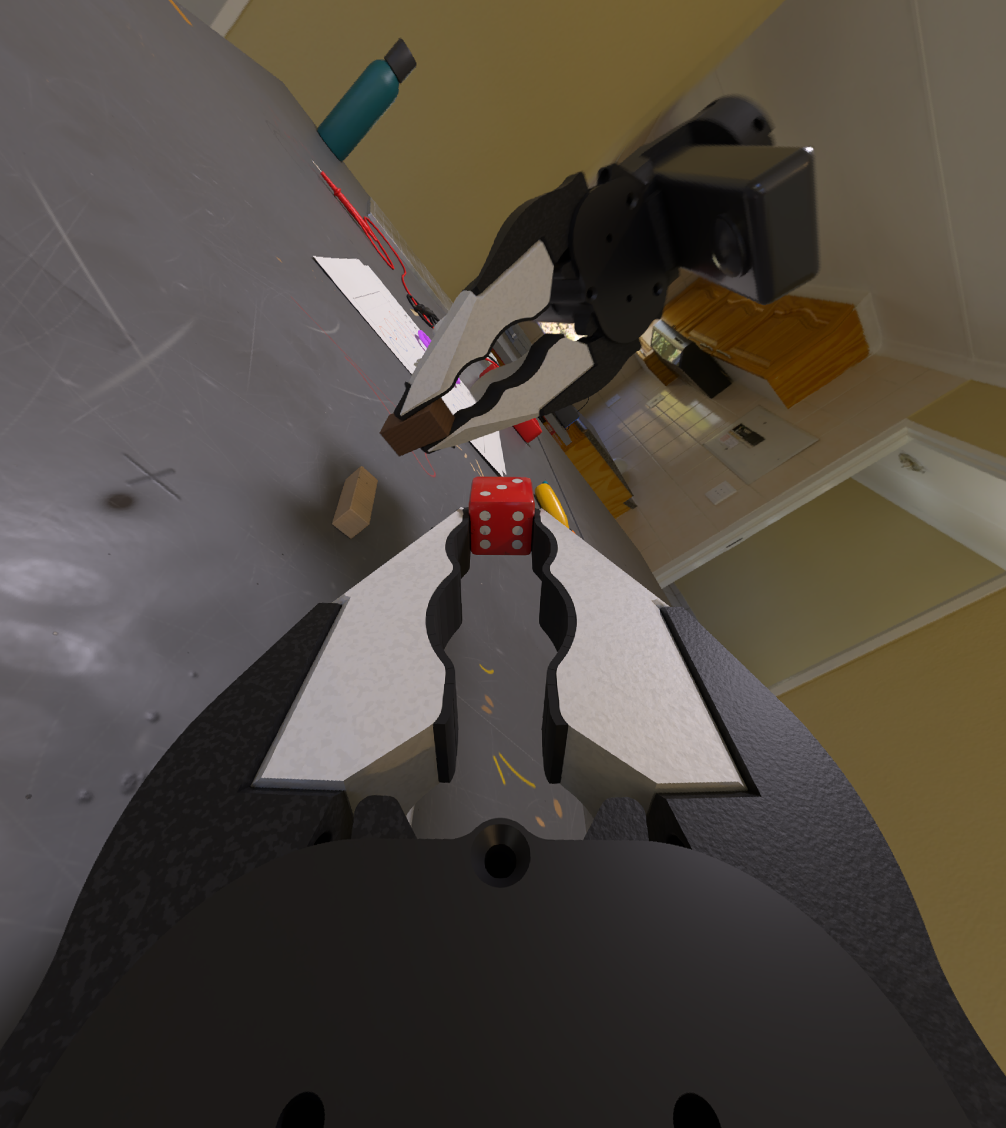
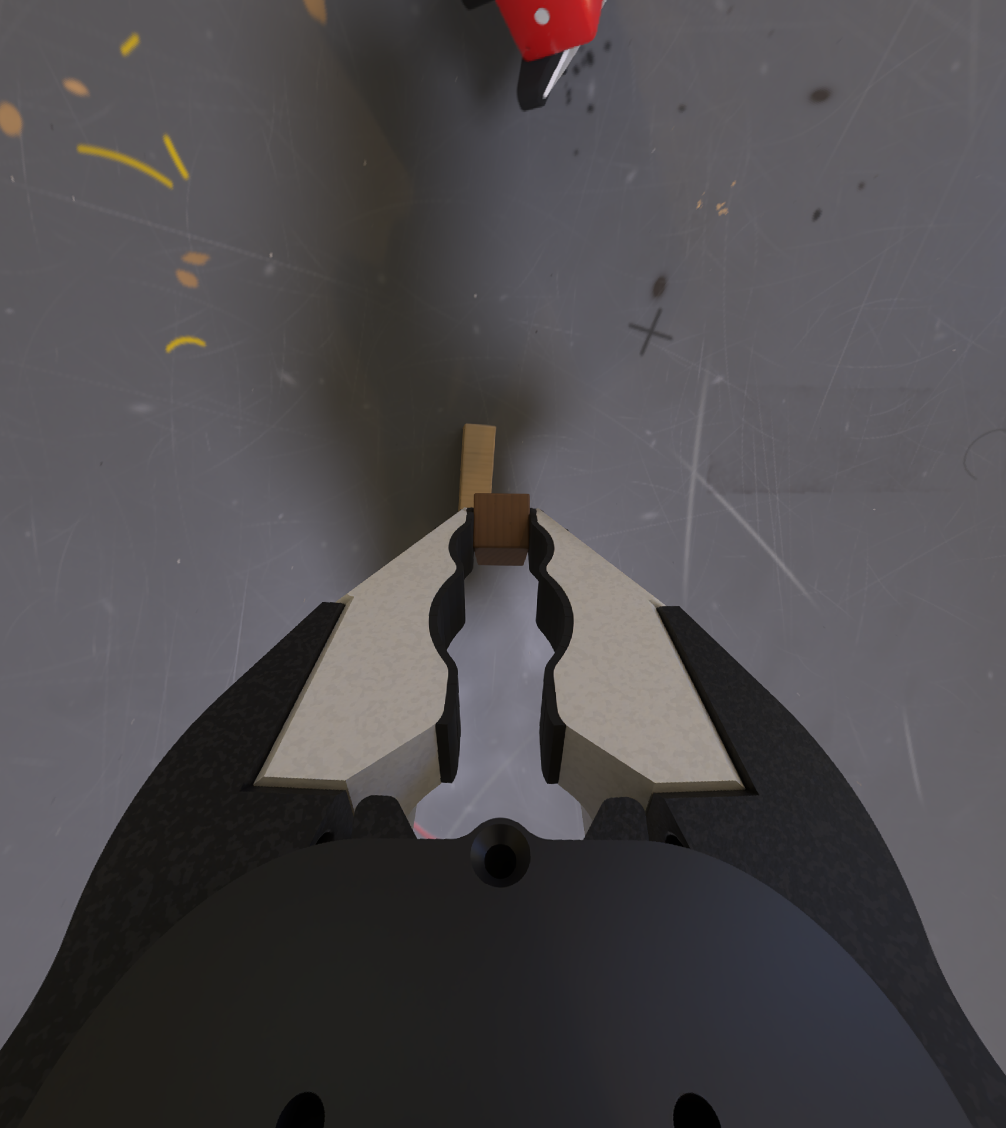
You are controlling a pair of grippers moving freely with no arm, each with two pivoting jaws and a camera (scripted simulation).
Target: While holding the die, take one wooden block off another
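My left gripper (image 1: 501, 526) is shut on a red die (image 1: 501, 516) with white pips, held above the grey table (image 1: 122, 305). My right gripper (image 2: 500, 528) is shut on a dark brown wooden block (image 2: 500, 524), lifted clear of the table. In the left wrist view the right gripper (image 1: 421, 430) hangs above and beyond the die with the dark block (image 1: 415, 430) at its tips. A light wooden block (image 1: 355, 502) lies alone on the table below it; it also shows in the right wrist view (image 2: 477, 464), just past the dark block. The die (image 2: 552, 24) shows at the top edge there.
A teal bottle (image 1: 366, 97) stands at the table's far edge. A white sheet of paper (image 1: 378, 305) and a red cable (image 1: 366, 226) lie beyond the right gripper. A yellow object (image 1: 551, 502) sits behind the die. The table's right edge drops to a room floor.
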